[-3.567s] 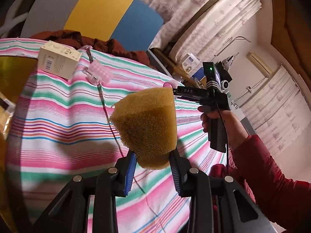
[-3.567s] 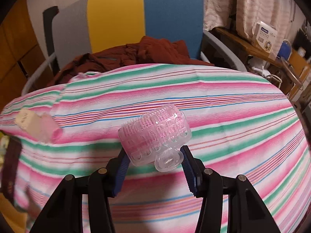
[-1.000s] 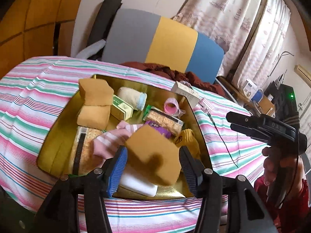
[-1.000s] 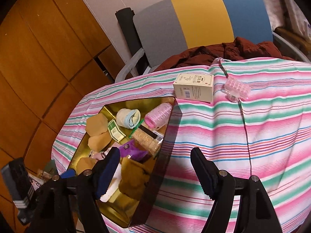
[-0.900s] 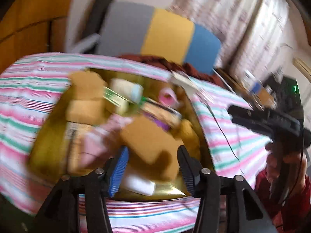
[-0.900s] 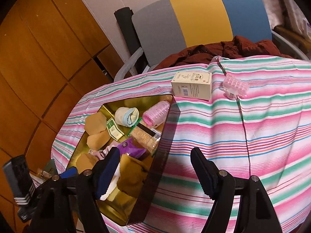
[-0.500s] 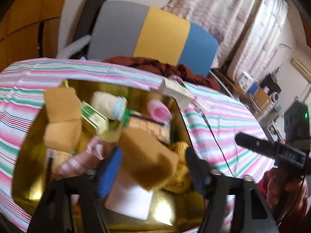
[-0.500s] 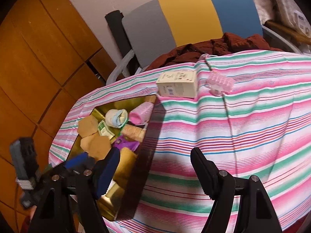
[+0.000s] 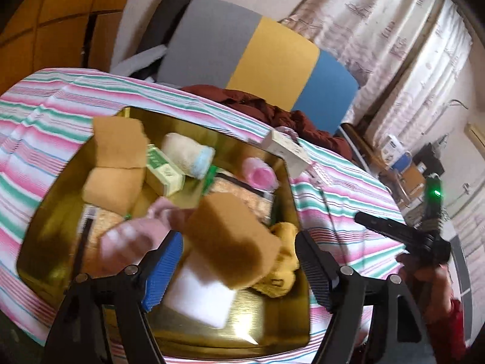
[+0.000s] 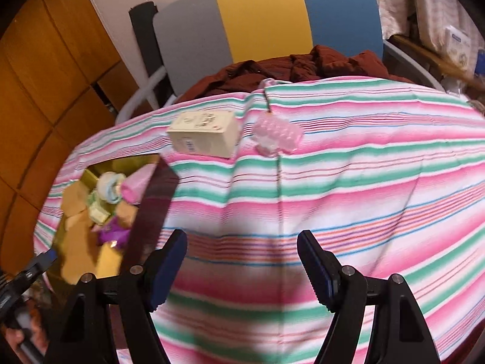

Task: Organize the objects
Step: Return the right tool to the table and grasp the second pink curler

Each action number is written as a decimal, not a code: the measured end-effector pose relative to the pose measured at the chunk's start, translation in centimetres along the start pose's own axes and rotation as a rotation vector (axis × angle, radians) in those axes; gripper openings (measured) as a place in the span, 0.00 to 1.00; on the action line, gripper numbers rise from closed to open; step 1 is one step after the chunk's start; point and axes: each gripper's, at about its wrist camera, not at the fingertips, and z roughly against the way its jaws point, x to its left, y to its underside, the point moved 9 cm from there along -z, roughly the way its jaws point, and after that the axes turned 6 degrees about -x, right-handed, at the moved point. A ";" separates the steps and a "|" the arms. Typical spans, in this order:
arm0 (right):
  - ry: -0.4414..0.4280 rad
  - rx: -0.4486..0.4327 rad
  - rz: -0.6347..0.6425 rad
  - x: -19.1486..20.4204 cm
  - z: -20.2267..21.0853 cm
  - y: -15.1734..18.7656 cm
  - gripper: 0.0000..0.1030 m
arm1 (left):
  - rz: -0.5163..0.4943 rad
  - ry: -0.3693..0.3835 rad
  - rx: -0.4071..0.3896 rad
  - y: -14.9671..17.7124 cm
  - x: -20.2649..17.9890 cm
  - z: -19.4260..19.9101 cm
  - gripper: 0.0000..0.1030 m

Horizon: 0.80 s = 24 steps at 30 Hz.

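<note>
Motion blur is smearing the pink striped sock (image 9: 130, 239) and the print on the cream box (image 10: 203, 138). The tan sponge (image 9: 232, 242) is partly hiding the white block (image 9: 200, 298).

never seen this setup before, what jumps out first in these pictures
The gold tray on the striped tablecloth, crammed with sponges, a rolled towel and a pink roller. A tan sponge lies in it between the open jaws of the left claw, which have just been opening. Beyond the empty right claw, a cream box and a pink clip sit on the cloth.
</note>
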 end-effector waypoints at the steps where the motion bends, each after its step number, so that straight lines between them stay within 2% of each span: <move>1: 0.009 0.001 0.009 -0.4 -0.2 -0.2 0.74 | -0.012 0.003 -0.002 0.0 -0.4 -0.1 0.75; 7: 0.052 0.020 0.080 -2.2 -2.3 -1.7 0.76 | -0.119 0.020 -0.035 -0.1 -3.3 0.4 0.75; 9: 0.065 -0.005 0.113 -2.6 -3.1 -2.8 0.78 | -0.141 0.029 -0.043 -0.3 -4.1 0.4 0.75; 11: 0.082 -0.039 0.151 -2.9 -3.8 -4.1 0.86 | -0.159 0.033 -0.045 -0.5 -4.7 0.4 0.75; 13: 0.102 -0.069 0.201 -3.0 -5.0 -5.5 0.88 | -0.170 0.040 -0.037 -0.5 -5.2 0.1 0.75; 22: 0.160 -0.050 0.478 -2.1 -11.5 -7.9 0.89 | -0.205 0.038 -0.007 -0.8 -6.4 -1.1 0.75; 24: 0.122 -0.047 0.476 -2.1 -12.3 -8.2 0.89 | -0.206 0.040 0.001 -1.0 -6.4 -1.5 0.75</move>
